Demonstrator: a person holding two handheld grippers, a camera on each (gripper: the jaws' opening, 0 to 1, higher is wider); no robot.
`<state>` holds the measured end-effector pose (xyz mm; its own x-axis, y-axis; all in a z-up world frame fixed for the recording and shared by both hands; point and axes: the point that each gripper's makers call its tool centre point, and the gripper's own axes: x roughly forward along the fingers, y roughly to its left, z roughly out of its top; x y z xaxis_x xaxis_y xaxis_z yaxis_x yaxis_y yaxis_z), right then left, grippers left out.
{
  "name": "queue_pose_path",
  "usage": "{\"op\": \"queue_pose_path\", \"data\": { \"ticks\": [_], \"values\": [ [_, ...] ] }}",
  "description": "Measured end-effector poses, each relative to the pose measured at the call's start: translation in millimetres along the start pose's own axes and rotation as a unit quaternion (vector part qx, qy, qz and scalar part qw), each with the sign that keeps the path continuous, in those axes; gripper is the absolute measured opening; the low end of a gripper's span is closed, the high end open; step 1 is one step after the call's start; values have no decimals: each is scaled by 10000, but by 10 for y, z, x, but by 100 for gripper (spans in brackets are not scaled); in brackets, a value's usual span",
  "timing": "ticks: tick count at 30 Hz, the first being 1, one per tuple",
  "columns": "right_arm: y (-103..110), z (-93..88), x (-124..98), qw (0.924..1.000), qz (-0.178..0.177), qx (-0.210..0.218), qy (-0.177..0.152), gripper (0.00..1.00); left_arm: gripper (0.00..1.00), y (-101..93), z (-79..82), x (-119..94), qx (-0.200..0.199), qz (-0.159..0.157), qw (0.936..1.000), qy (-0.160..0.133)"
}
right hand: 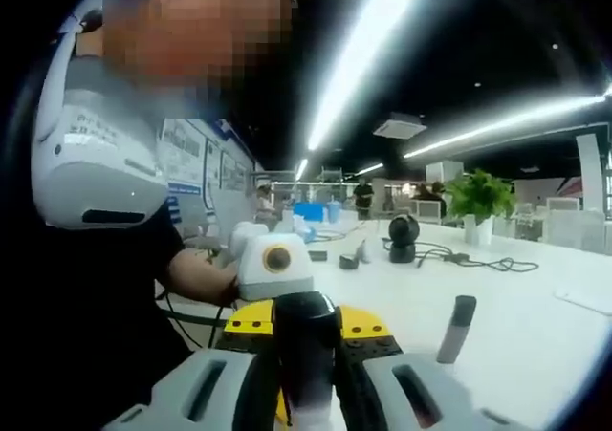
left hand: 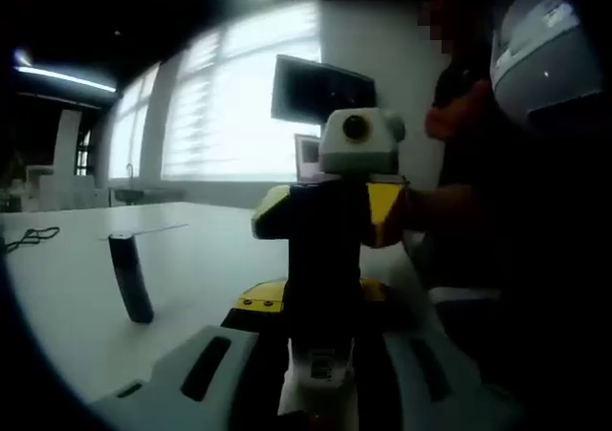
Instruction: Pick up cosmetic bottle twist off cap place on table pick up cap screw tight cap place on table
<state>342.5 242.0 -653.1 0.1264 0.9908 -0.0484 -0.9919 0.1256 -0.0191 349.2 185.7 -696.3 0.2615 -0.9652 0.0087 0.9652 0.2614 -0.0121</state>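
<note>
Apparently both grippers [left hand: 320, 374] [right hand: 306, 383] clamp one dark bottle [right hand: 304, 340], label unreadable, cap [left hand: 131, 276] upright on table [left hand: 191, 259].

Strong backlight is thrown into the left gripper view by the window [left hand: 239, 106], which is blown out to near white; everything in front of it is reduced to dark silhouette, and the table [left hand: 86, 288] below it is washed pale. Straight lines are bowed by the fisheye toward the edges. In the right gripper view, long ceiling light strips [right hand: 368, 58] are flared and smeared above the table [right hand: 535, 326], and the near foreground is rendered soft and dim.
</note>
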Motion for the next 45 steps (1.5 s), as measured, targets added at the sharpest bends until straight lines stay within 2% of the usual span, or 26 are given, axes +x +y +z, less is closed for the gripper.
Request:
{"op": "queue_pose_path", "data": {
  "ticks": [8, 14, 20, 27, 31, 33, 36, 39, 43, 45],
  "values": [
    [37, -7, 6, 9979, 639, 19, 53, 13, 14, -12, -2, 0, 27, -246, 9997, 0],
    [65, -12, 12, 9923, 1230, -8, 111, 13, 14, -9, -3, -2, -15, -509, 9987, 12],
    [51, -18, -11, 9879, 1545, -70, 126, 12, 14, -6, -4, -3, 49, -702, 9975, 11],
    [57, -23, -33, 9921, 1249, -39, 90, 13, 14, -8, -6, 9, 78, -538, 9985, 57],
    [79, -16, -42, 9926, 1209, -47, 67, 14, 14, -49, -7, 11, 59, -588, 9982, 38],
    [50, -16, -42, 9940, 1093, -61, 84, 14, 14, -21, -7, 14, 44, -490, 9988, 29],
    [-24, -11, -33, 9973, 705, -149, 127, 16, 14, 57, -7, 19, 56, -179, 9998, 5],
    [-22, 13, -25, 9989, 459, -16, 38, 27, 14, 124, -6, 20, 83, 99, 9999, -22],
    [-127, 0, -31, 9998, -209, 62, -9, 30, 14, 203, -10, 27, 59, 268, 9996, -19],
    [-157, 45, -64, 9979, -567, 222, -200, 31, 14, 226, -13, 33, 58, 346, 9994, -11]
  ]
}}
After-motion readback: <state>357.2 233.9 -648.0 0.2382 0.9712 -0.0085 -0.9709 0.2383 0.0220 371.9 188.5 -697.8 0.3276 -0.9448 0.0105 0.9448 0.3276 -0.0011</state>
